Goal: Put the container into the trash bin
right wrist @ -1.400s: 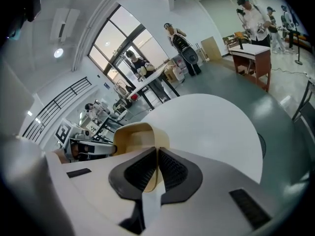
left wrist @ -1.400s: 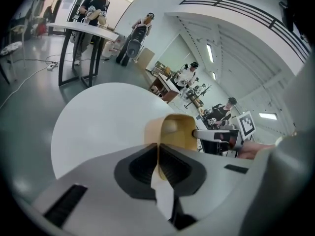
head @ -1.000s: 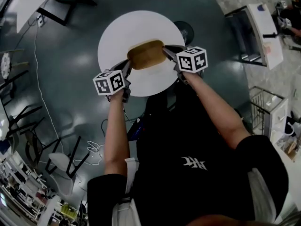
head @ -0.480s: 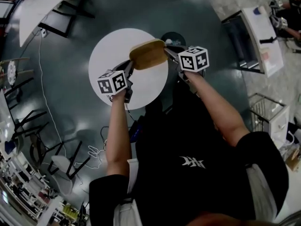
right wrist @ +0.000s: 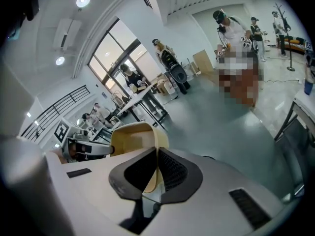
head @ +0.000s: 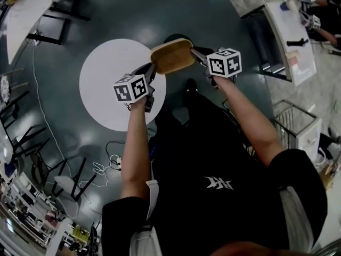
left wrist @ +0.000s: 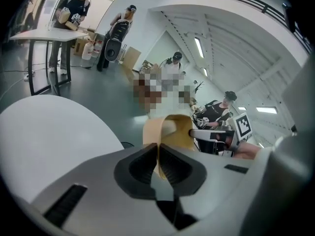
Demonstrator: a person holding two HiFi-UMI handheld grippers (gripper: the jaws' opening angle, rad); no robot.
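Note:
A tan, shallow oval container [head: 171, 56] hangs in the air between my two grippers. My left gripper [head: 153, 68] is shut on its left rim, and my right gripper [head: 196, 53] is shut on its right rim. In the left gripper view the thin rim of the container [left wrist: 174, 132] runs between the pads of the left gripper [left wrist: 158, 163]. The right gripper view shows the container [right wrist: 133, 134] pinched the same way in the right gripper [right wrist: 156, 168]. A dark round bin [head: 178, 37] shows just beyond the container and is mostly hidden by it.
The round white table [head: 106, 84] lies to the left, partly under my left gripper. A white desk [head: 290, 36] and a wire cart [head: 298, 127] stand at the right. Chairs and cables [head: 106, 167] lie on the dark floor at lower left. Several people stand far off.
Both grippers have carried the container to the right, off the middle of the round table and past its right edge, over the dark bin. The grip has not changed.

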